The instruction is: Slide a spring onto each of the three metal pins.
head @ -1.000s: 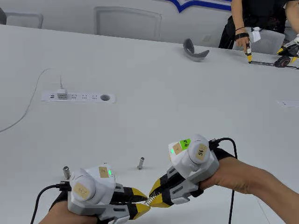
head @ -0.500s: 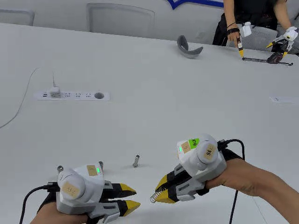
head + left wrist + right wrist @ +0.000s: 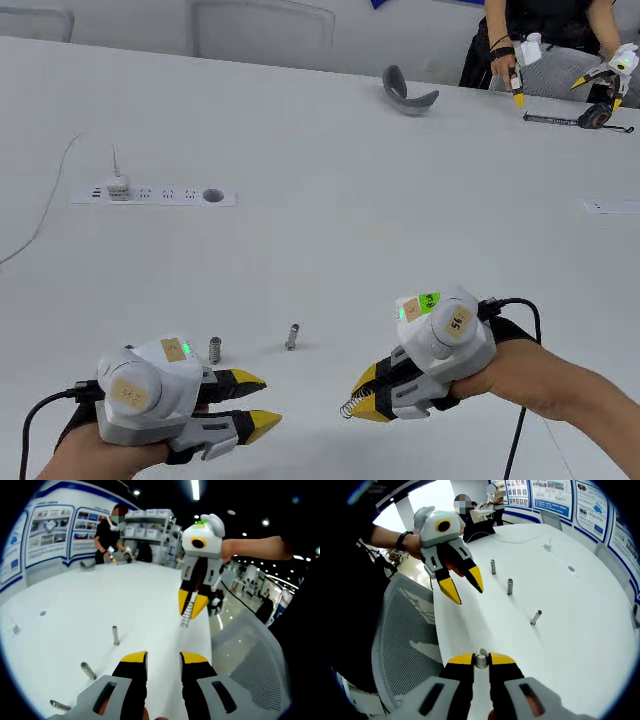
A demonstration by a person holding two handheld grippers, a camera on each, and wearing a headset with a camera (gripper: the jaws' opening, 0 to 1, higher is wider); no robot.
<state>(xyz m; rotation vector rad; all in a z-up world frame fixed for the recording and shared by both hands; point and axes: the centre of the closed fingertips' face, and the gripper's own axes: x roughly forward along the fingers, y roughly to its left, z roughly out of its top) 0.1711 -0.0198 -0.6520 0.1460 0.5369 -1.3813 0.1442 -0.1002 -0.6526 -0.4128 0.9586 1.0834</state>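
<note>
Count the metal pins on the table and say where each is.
3, in a row on the table: a bare pin, a middle pin wearing a spring, and a sprung end pin nearest the left gripper.

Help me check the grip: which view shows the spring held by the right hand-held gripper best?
The left gripper view: the spring hangs side-on, its coils visible below the right hand-held gripper's tips. The head view shows it small, sticking out of the tips; the right gripper view shows it end-on between the jaws.
</note>
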